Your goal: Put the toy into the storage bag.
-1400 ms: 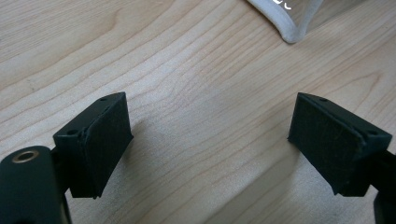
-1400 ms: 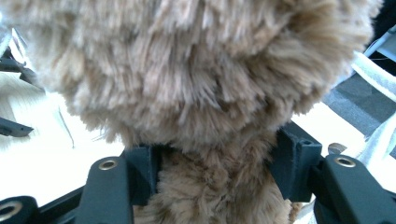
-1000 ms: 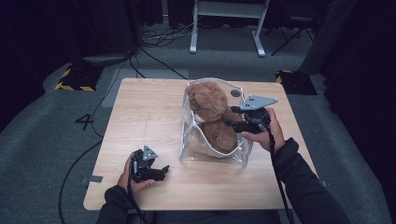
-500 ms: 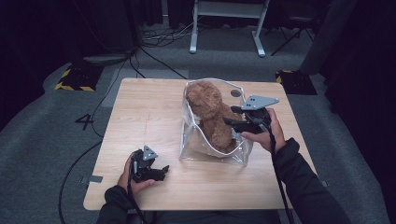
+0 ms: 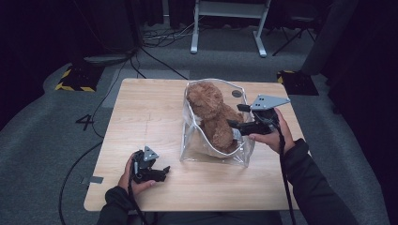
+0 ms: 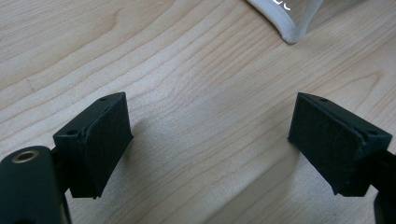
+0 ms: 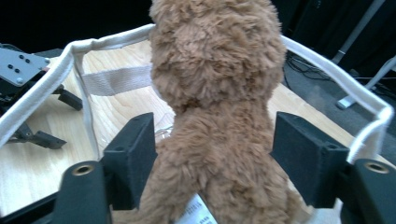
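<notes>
A brown teddy bear (image 5: 213,117) stands upright inside a clear plastic bag (image 5: 234,157) with white trim, right of the table's centre. My right gripper (image 5: 234,116) reaches into the bag from the right. In the right gripper view its jaws press against both sides of the teddy bear (image 7: 215,70) at the torso, with the bag's trim (image 7: 60,60) looping round. My left gripper (image 5: 164,171) rests low on the table near the front left, open and holding nothing. Its pads (image 6: 102,140) stand wide over bare wood, and a corner of the bag (image 6: 292,23) lies just beyond.
The wooden table (image 5: 141,117) has a small round dark mark (image 5: 236,93) behind the bag. On the floor lie cables (image 5: 155,56), a yellow-and-black block (image 5: 72,79) at left and a white stand's legs (image 5: 227,28) at the back.
The bear has risen from lying low in the bag to standing upright, held by my right gripper. The left gripper has stayed where it was.
</notes>
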Tool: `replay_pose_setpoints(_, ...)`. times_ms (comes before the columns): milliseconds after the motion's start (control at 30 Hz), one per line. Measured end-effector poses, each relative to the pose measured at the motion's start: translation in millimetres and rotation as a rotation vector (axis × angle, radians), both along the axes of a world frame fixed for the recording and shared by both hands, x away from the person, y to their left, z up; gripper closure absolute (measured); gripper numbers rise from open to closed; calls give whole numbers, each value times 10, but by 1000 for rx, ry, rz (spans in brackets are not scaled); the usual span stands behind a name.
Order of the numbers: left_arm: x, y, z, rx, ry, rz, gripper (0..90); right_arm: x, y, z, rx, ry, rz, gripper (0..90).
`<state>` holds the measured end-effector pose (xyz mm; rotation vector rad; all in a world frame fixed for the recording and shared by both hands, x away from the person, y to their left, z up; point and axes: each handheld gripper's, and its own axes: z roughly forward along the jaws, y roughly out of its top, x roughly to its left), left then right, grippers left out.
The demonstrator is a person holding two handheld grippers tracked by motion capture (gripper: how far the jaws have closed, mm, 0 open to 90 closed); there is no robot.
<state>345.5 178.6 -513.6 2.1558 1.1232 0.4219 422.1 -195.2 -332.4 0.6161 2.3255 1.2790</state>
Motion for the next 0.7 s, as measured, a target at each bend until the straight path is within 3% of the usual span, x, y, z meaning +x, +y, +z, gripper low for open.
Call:
replay_pose_setpoints(200, 1, 0, -1, -1, 0, 0, 130, -28, -101, 47, -6, -14, 9, 268)
replay_pose_setpoints(700, 1, 1, 0, 0, -1, -1, 130, -148, -435, 134, -34, -50, -37, 252)
